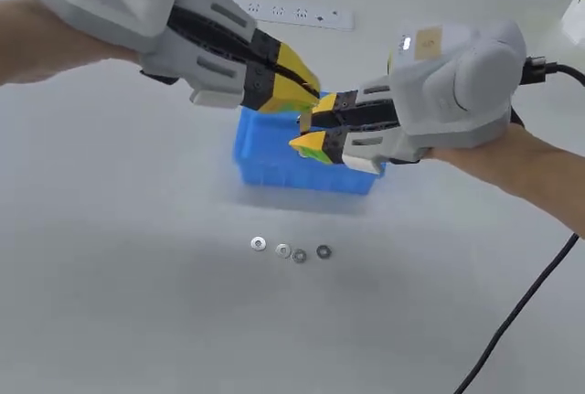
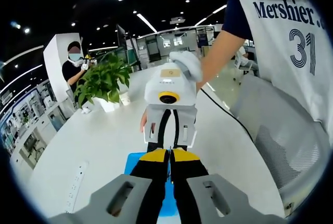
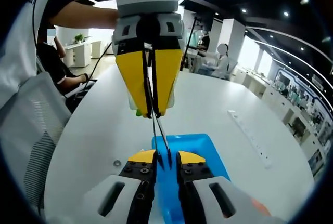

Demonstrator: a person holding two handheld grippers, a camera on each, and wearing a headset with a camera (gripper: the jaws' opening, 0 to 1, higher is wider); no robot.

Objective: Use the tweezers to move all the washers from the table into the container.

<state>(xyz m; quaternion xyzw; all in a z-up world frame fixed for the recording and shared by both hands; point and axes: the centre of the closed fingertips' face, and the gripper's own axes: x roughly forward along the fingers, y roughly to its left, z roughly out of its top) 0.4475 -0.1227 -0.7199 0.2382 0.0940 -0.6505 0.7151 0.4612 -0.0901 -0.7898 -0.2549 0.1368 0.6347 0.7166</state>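
Readable text: a white mesh jersey (image 2: 291, 52) with navy sleeve in the left gripper view, printed "Mershier" and "31". Small tan label (image 1: 428, 43) on top of the right gripper (image 3: 167, 157); its print is too small to read.

Left gripper (image 1: 297, 97): white moulded shell, black ribbed arms, yellow wedge pads. Jaws are pressed together, clamped on thin metal tweezers (image 3: 162, 138). In the right gripper view the tweezers run down from those yellow pads, two slim arms tapering to points.

Right gripper: same build, yellow tips, held from the right. Jaws stand slightly apart, the tweezers' points sit in the gap between them, and I cannot tell if a pad touches them. Both grippers meet nose to nose over the container (image 1: 274, 164).

Container: blue plastic, rectangular, open top, sits far-centre on the table (image 1: 137, 275). Contents are not visible.

Washers (image 1: 282, 250): four small flat metal rings, in a loose row on the table, near side of the container and apart from it. None is in the tweezers.

Table: white, smooth, matte. White power strip (image 1: 302, 15) lies at the far side. Black cable (image 1: 521, 312) trails near right. Green leafy plant (image 2: 104, 81) in a white pot shows in the left gripper view.
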